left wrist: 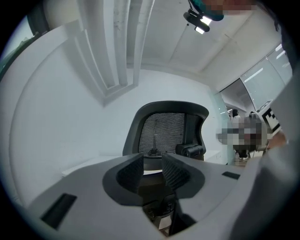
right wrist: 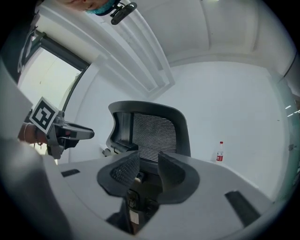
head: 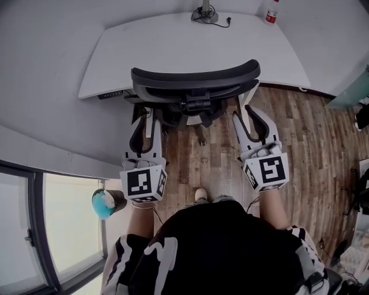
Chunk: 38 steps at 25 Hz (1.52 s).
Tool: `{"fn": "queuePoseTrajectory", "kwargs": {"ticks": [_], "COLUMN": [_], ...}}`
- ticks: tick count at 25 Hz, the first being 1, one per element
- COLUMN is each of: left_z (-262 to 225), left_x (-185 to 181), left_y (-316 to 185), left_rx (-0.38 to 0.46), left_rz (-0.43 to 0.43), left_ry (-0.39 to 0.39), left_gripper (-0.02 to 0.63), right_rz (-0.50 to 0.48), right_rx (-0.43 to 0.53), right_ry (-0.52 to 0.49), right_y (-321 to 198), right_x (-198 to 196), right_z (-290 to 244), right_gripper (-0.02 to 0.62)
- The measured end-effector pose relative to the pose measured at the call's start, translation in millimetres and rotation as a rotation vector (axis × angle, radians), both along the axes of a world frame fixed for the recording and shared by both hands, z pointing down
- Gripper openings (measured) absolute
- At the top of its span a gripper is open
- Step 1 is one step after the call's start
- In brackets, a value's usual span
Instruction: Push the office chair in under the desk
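Left hand-held gripper (head: 145, 115) and right hand-held gripper (head: 244, 110) flank the office chair (head: 196, 76) at the desk (head: 167, 46)

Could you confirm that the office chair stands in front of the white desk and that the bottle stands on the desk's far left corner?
Not quite. The office chair does stand in front of the white desk, but the bottle stands on the desk's far right corner, as the head view shows.
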<state>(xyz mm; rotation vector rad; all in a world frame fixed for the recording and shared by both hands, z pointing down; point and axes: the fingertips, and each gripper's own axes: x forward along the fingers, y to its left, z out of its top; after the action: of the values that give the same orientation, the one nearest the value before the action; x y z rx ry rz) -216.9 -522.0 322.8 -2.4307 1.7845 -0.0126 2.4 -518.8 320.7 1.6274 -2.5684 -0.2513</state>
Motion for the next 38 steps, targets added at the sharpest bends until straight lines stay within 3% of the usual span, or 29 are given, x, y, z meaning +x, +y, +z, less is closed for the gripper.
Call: {"fn": "queuePoseTrajectory", "kwargs": {"ticks": [14,38], "left_z": [7,1], "left_x": [31,52], "left_y": [47,101], "left_rx": [-0.035,-0.018], "left_rz": [-0.007,-0.012], "left_ry": [0.028,0.053], "left_gripper": [0.035,0.020], "right_rz": [-0.114,-0.172], "right_rx": [-0.065,-0.059], "right_ry": [-0.043,-0.040], "right_y": [43,94], "right_x": [-6,-7], "right_z": [11,10], "right_gripper": [0.012,0.009]}}
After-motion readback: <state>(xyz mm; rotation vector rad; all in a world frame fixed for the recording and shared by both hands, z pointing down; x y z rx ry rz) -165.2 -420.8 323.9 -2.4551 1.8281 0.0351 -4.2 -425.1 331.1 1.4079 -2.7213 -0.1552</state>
